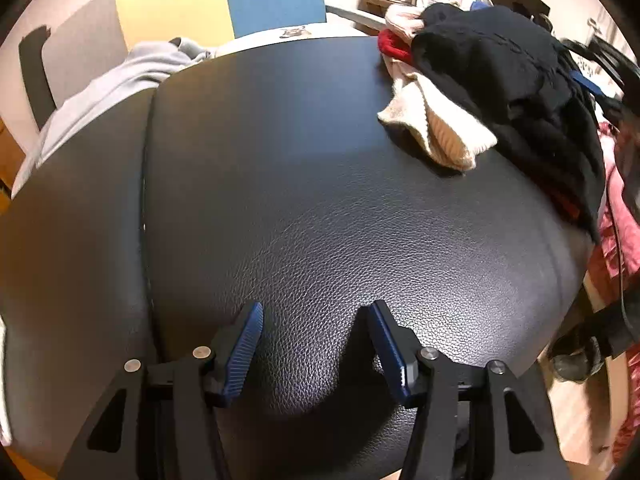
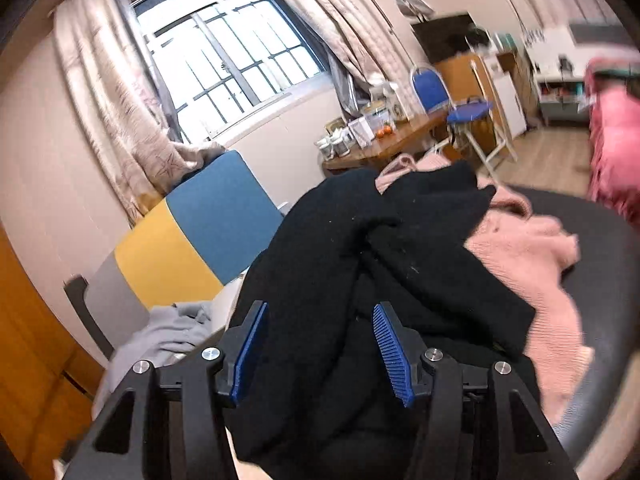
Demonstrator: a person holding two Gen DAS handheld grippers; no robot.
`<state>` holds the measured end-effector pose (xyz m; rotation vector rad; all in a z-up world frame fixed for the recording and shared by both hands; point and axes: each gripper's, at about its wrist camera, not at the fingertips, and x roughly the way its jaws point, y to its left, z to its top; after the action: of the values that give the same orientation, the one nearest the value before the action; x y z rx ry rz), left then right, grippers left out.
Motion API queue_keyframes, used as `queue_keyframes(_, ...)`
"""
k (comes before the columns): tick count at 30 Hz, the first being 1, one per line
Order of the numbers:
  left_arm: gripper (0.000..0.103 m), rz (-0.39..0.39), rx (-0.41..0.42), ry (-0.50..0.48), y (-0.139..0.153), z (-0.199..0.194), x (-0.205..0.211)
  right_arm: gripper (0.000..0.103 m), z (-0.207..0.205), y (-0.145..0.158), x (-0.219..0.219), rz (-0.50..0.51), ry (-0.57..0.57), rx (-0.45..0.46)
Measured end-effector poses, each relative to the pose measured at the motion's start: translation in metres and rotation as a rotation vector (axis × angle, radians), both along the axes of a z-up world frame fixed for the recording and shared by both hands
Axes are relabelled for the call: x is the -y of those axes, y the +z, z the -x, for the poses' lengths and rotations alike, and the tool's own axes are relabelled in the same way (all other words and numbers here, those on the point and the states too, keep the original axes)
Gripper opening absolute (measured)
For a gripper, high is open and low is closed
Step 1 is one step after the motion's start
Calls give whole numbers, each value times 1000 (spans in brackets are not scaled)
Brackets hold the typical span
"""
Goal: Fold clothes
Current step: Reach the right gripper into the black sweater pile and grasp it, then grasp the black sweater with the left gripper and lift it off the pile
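Our right tool [image 2: 318, 354] gapes over the black sweater [image 2: 400, 248] heaped on the tabletop [image 1: 320, 240]; left tool [image 1: 316, 344] open, empty — we risk snagging the pink sweater [image 2: 532, 256] beside it too.

The work surface [image 1: 320, 208] was black leather-look upholstery, finely pebbled and faintly glossy where light struck it, with a stitched seam running down its left part. On it lay a matt black knit garment [image 1: 500, 92] flecked with lint, a cream ribbed knit [image 1: 436, 128], a fuzzy pink knit [image 2: 532, 252] and a smooth grey jersey cloth [image 1: 120, 76]. The left gripper [image 1: 316, 312] and the right gripper [image 2: 320, 312] were matt black plastic with bright metal pivot pins and blue ridged pads [image 1: 244, 348], and the floor [image 2: 548, 152] was wood.
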<state>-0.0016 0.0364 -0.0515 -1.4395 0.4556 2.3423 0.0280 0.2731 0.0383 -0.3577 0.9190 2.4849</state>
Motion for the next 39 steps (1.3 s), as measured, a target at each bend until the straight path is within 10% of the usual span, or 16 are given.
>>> queue_keyframes(8,57,-74,-31,-3,-1,15,11,54,20,-21,-34,133,34,-95)
queue_keyframes(12,57,-80,-27,2,0,19,24,8,40,-19,-42,186,73,-132)
queue_keyframes(22,57,-144,11,19,9,35,75,8,86,-16,89,59,599,8)
queue_keyframes(26,57,-196,6,39,22,48,109,34,77,-42,133,41,637,137)
queue_keyframes(28,56,-187,-15,36,29,56,121,75,61,-51,149,60,643,157)
queue_keyframes(39,57,-122,-243,-273,104,101,75,100,-2,-85,184,7,526,302)
